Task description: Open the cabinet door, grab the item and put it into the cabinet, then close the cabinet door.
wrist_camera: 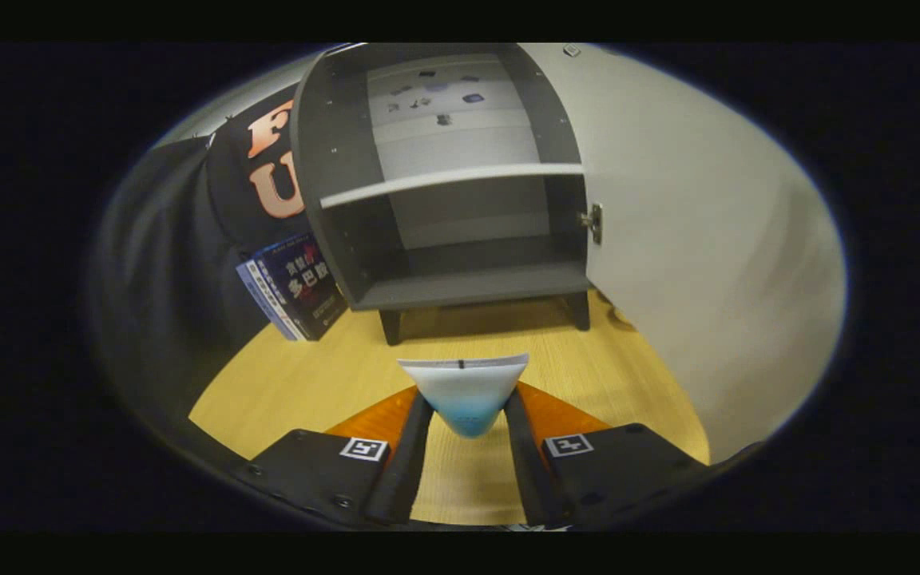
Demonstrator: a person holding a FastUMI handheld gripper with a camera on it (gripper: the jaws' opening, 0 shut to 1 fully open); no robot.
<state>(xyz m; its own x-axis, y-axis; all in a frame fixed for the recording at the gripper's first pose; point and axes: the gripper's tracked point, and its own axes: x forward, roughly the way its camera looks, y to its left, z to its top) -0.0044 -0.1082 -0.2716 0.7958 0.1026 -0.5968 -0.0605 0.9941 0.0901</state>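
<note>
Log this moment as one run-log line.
stage: carrying item to cabinet | gripper: shut on white-and-blue packet | cabinet door: open | shelf: bare | book: leaning beside cabinet

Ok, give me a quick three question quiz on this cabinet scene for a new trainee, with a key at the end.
1. True or false: the cabinet door is closed.
2. What is the gripper holding? A) a book B) a white and blue packet C) nothing
3. Fill in: the books lean beside the cabinet's ____ side as seen here.

Key
1. False: the door stands swung open, and the shelf inside is bare.
2. B: the packet sits pinched between both fingers, just ahead of the cabinet.
3. Left, standing on the wooden table.
</note>
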